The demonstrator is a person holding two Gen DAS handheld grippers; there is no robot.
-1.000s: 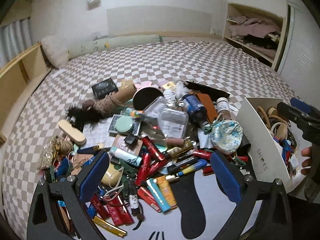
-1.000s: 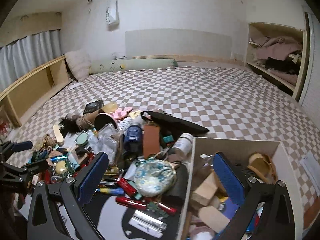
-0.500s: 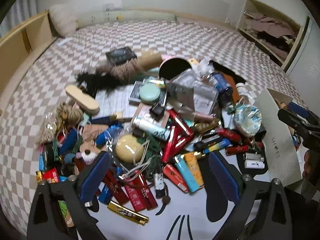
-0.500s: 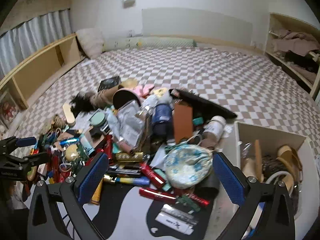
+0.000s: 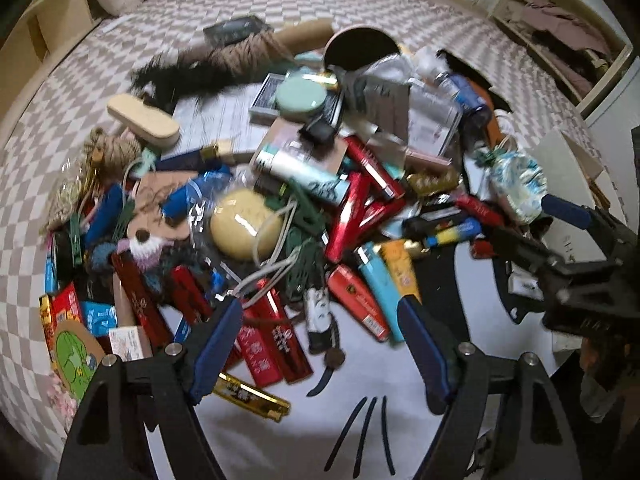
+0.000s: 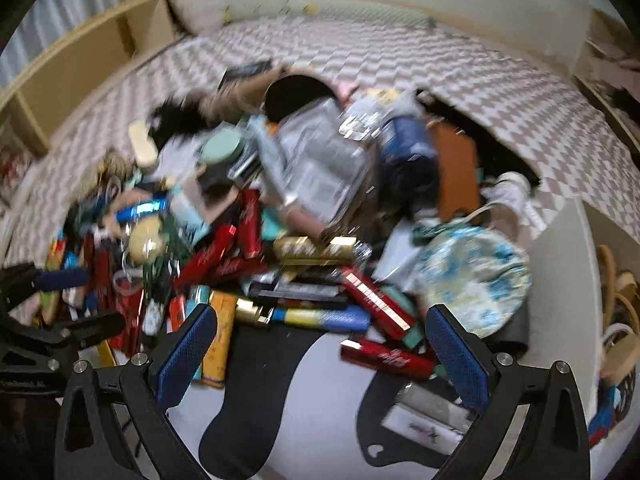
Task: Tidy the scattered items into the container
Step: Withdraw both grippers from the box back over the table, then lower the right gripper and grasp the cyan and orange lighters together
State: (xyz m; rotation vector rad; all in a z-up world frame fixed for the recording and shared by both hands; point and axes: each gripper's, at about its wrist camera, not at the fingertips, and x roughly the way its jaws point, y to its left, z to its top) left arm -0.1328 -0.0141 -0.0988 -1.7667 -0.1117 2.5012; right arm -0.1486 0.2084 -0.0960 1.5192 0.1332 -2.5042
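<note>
- Both pairs of my blue-padded fingers point down at the pile (image 5: 320,184) of small things on the checked bedspread (image 5: 360,12).
- My left gripper (image 5: 320,344) has its jaws closing, yet the pads touch nothing; between the fingertips lie red packets (image 5: 272,340), a small black-and-white bottle (image 5: 318,316) and a red lighter (image 5: 356,300).
- Just beside the right pad of that gripper lie a blue lighter (image 5: 376,276) and an orange lighter (image 5: 400,268).
- A gold bar (image 5: 250,394) lies on the white sheet (image 5: 340,364), close to the left pad.
- My right gripper (image 6: 320,344) stands spread wide and holds nothing; between its fingertips is a black shape on the white sheet (image 6: 328,400), with the edge of the pile just beyond.
- A blue-and-yellow lighter (image 6: 320,317) and a red tube (image 6: 378,300) lie at that edge, and another red tube (image 6: 386,358) lies near the right pad.
- A floral pouch (image 6: 472,276) rests on the pile's right side, near the container (image 6: 576,240).
- That container is a white box at the right of the pile; in the right wrist view it shows tan rings (image 6: 616,288) inside.
- In the left wrist view the box (image 5: 568,184) stands behind my right gripper (image 5: 560,216), which comes in from the right edge.
- A yellow ball (image 5: 244,224) in clear wrap lies mid-pile, with a white cord (image 5: 272,248) looped over it.
- A mint round lid (image 5: 302,96) and a dark round tin (image 5: 362,48) sit farther back.
- The right wrist view is blurred, so finer labels there I cannot read.
</note>
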